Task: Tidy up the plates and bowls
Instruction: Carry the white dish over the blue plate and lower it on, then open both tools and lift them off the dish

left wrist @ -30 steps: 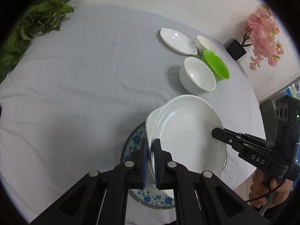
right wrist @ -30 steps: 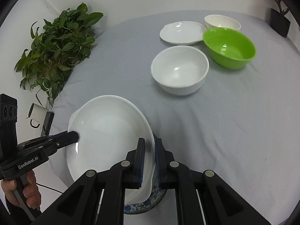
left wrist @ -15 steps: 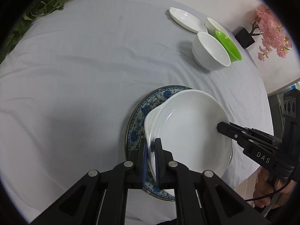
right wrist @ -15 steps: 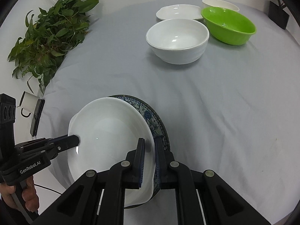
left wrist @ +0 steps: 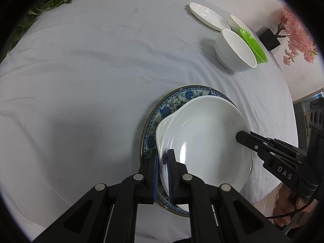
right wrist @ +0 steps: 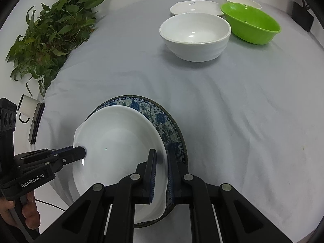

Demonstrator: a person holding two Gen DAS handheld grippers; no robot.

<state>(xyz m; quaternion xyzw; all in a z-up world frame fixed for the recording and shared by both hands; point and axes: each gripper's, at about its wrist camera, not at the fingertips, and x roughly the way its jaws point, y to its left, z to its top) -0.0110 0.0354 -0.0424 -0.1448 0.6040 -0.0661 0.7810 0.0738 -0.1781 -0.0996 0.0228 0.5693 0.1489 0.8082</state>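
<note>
**Both grippers pinching one big white plate over the blue patterned one**

Ok so the landmark here is the blue floral plate [left wrist: 162,111], sitting flat on the grey tablecloth [left wrist: 91,70] at the near edge of the table.

A large white plate [left wrist: 204,141] sits right on top of it, shifted a bit off-centre, so a crescent of blue pattern shows on the far side. Can't tell if it's fully resting or just barely above, looks v close to touching.

Left gripper [left wrist: 163,160] has its jaws squeezed onto the white plate's rim, w/ the rim sandwiched between the blue pads. Right gripper [right wrist: 162,160] does the same on the opposite rim, clamped tight. Each gripper also shows up in the other's cam: the right one [left wrist: 241,136] pokes in from the side w/ "DAS" on it, and the left one [right wrist: 81,151] has "GenRobot.AI" printed on it. A person's hand [right wrist: 24,212] grips that handle.

Beyond the blue plate, well apart from it:
- white bowl [right wrist: 195,36], upright, closest of the bunch
- green bowl [right wrist: 251,22] just beside that one
- a smaller white bowl [right wrist: 241,0] behind the green one
- a small white plate [right wrist: 194,8] next to it, at the far end

Off to one side of the blue plate, past the table edge, there's a leafy green plant [right wrist: 50,34]. On the other side, a pink blossom tree in a black pot [left wrist: 295,34]. Also a white mug [right wrist: 26,105] down low near the plant.
</note>
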